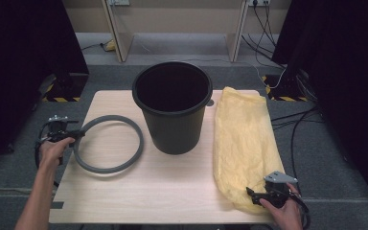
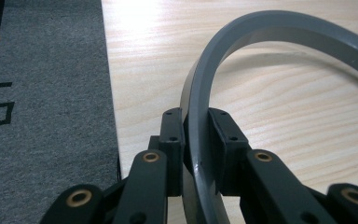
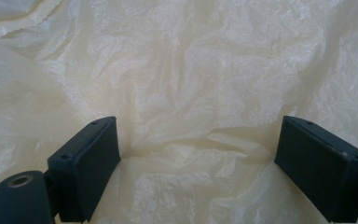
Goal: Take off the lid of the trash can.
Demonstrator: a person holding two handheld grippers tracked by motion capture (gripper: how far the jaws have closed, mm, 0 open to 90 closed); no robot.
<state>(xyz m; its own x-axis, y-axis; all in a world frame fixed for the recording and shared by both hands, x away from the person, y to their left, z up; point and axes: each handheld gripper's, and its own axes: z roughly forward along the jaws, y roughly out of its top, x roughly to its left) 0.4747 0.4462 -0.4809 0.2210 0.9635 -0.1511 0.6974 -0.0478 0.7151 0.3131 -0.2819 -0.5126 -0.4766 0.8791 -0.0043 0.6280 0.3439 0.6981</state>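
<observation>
Yellow plastic lies nearest: a thin, crinkled bag (image 1: 243,148) spread flat along the right side of the wooden table (image 1: 172,191), its near end at the front edge. The right gripper (image 1: 255,195) rests there with its jaws standing wide apart over the film, which bunches between them; in the right gripper view the pads (image 3: 86,168) have not closed on it, so nothing is held yet. That low, open pose looks like a setup for pinching the bag's end.

On the left, a grey ring (image 1: 108,143) lies flat on the table near its left edge. The left gripper (image 1: 79,133) straddles the ring's left rim, one jaw inside the hoop and one outside. The left gripper view shows the pads (image 2: 173,140) close on either side of the band (image 2: 200,121), seemingly clamped on it, a grip by the edge that would let the ring be lifted whole.

Farther back, between ring and bag, a black bucket (image 1: 172,108) stands upright and open, probably waiting for the bag as liner and the ring to hold it.
</observation>
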